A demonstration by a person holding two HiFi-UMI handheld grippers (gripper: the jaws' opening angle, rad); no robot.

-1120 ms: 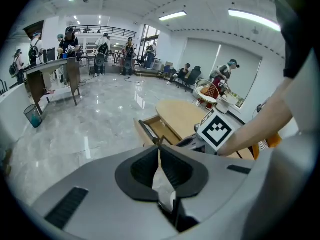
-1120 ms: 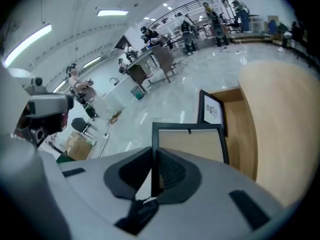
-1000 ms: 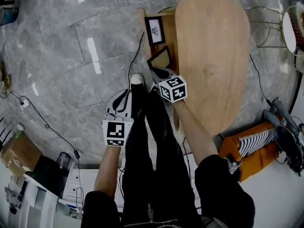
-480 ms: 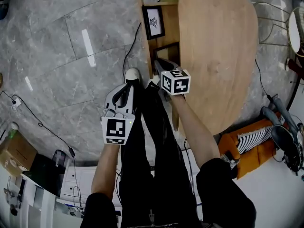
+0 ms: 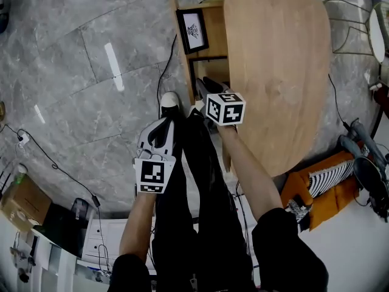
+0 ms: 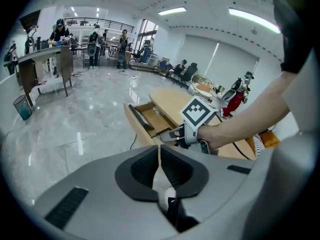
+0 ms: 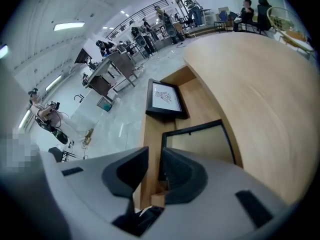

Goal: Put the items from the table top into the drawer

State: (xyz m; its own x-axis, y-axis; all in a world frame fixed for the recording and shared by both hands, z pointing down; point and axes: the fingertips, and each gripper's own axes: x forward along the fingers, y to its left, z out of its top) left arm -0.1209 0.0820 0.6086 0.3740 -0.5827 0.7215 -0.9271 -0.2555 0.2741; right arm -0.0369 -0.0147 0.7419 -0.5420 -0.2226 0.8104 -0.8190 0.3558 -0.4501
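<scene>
Right gripper (image 5: 205, 84) sat at the drawer's (image 5: 217, 29) near end, jaws just opened, spread, pinching nothing. Blank frame (image 5: 213, 70) lay in the drawer at its 12, printed frame (image 5: 192, 31) beyond. Table top (image 5: 276, 66) edge at 3. Open floor and a cable (image 5: 164, 72) at 9. Left gripper (image 6: 159, 156) pressed together, empty.

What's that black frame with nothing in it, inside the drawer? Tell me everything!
The thin black rectangular picture frame holds a plain beige panel, no picture. It seems to lie flat in the open wooden drawer, beside the framed drawing but apart from it. The right gripper, jaws just opened, hovers at its near corner; its edge shows between them, not pinched.
</scene>
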